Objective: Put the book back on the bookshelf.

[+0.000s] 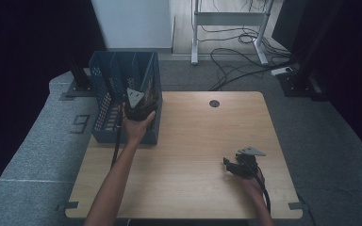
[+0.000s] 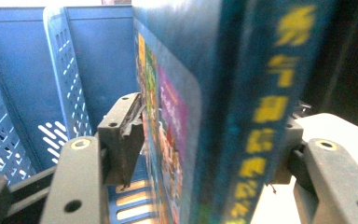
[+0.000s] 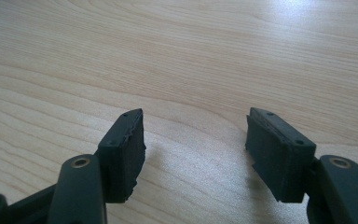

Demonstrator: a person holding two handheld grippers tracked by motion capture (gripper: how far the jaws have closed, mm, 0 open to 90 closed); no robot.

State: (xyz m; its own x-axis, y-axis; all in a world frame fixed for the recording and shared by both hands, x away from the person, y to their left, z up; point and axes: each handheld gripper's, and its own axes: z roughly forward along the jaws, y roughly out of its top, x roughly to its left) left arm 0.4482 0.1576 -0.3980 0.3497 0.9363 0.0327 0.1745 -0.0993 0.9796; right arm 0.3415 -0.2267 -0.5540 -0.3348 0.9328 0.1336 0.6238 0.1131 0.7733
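While my left gripper (image 2: 200, 140) reaches into the blue slatted crate (image 1: 104, 89) at the ten o'clock corner of the wooden table (image 1: 188, 136), its jaws stand on either side of an upright book (image 2: 242, 107), spine with yellow characters facing me; whether the pads actually press the covers I cannot tell; the book sits in the crate's rightmost compartment, against the outer wall; my left hand (image 1: 136, 127) grips the tool just outside the crate's near edge; my right gripper (image 3: 196, 140) rests low at five o'clock on the table, jaws wide apart over bare wood, holding nothing.
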